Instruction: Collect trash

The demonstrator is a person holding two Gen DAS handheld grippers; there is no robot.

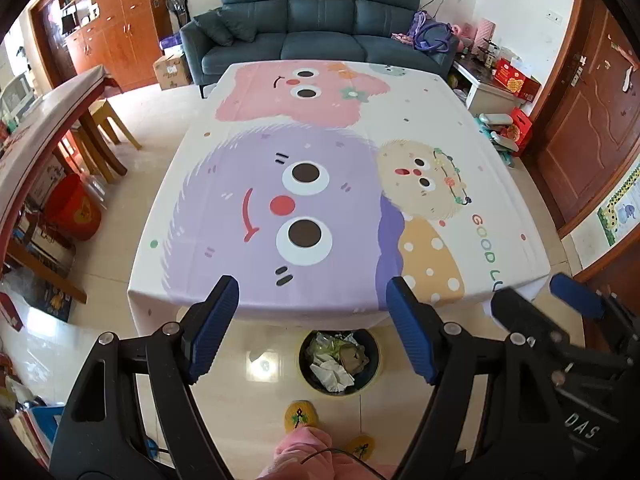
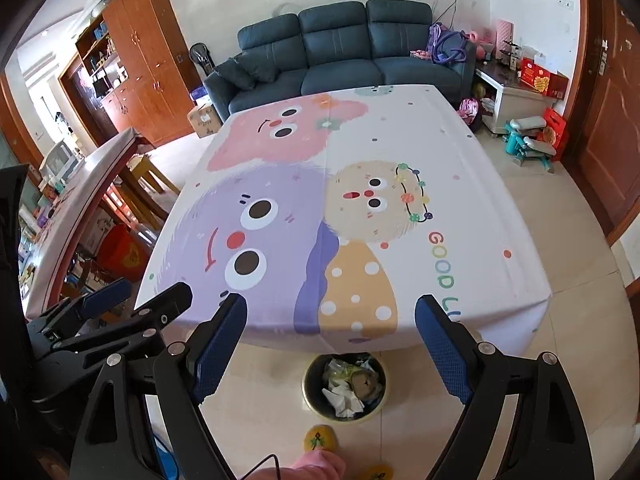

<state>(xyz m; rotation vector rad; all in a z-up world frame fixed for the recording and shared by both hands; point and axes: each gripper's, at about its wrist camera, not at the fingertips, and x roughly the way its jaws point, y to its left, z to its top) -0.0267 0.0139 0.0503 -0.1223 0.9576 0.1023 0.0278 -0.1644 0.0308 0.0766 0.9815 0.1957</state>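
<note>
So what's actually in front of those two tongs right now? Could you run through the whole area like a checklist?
Surface: table under a white cartoon-monster tablecloth; no loose objects seen on it.
Job's things: round dark trash bin on the tiled floor at the table's near edge, holding crumpled white paper and wrappers.
Clutter: nothing seen on the table; boxes and toys on the floor near the far right wall.
Tongs: left tongs open and empty; right tongs open and empty; both above the bin.
Cables: thin black wire over the pink sleeve at the bottom edge.
Surroundings: dark blue three-seat sofa, orange wooden cabinets, yellow slippers.
</note>
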